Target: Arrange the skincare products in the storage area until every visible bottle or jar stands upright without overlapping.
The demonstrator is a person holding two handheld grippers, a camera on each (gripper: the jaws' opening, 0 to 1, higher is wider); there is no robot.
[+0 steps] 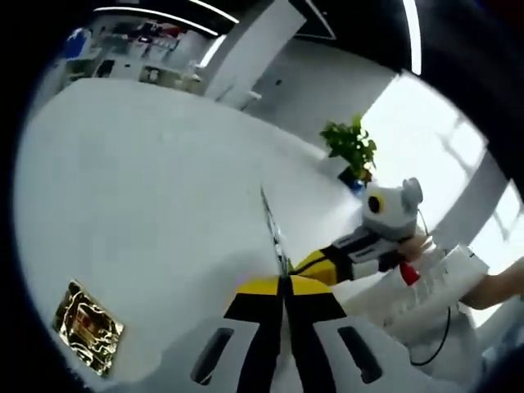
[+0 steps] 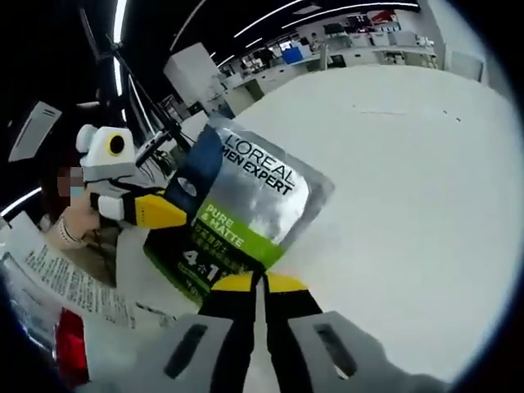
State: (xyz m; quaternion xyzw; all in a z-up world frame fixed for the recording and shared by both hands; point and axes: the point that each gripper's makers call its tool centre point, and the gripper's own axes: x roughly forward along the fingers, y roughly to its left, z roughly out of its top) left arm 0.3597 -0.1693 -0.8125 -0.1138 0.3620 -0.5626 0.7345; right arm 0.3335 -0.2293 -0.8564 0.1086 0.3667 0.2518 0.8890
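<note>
Both sets of jaws look pinched nearly together on the same thing: the right gripper (image 2: 260, 282) has the bottom edge of a flat foil sachet (image 2: 246, 209) clamped between its yellow tips, and the left gripper (image 1: 282, 282) seems to be closed on it too, though in the left gripper view the sachet (image 1: 274, 229) is edge-on, just a thin line rising from the tips, so I'm only guessing at that grip. In the right gripper view the left gripper (image 2: 151, 209) comes in from the left and meets the sachet's left edge, so the pack is stretched between the two, held up over the white table (image 2: 409, 164).

Its long axis runs straight away from the right jaws, leaning a bit. Right hand has the better hold, so I'd say it leads wherever this goes next.

Further out: a gold packet (image 1: 86, 327) lying flat on the table, a potted plant (image 1: 352, 147) at the far edge, and a white tube with a red cap (image 1: 434, 278) near the person's hand
</note>
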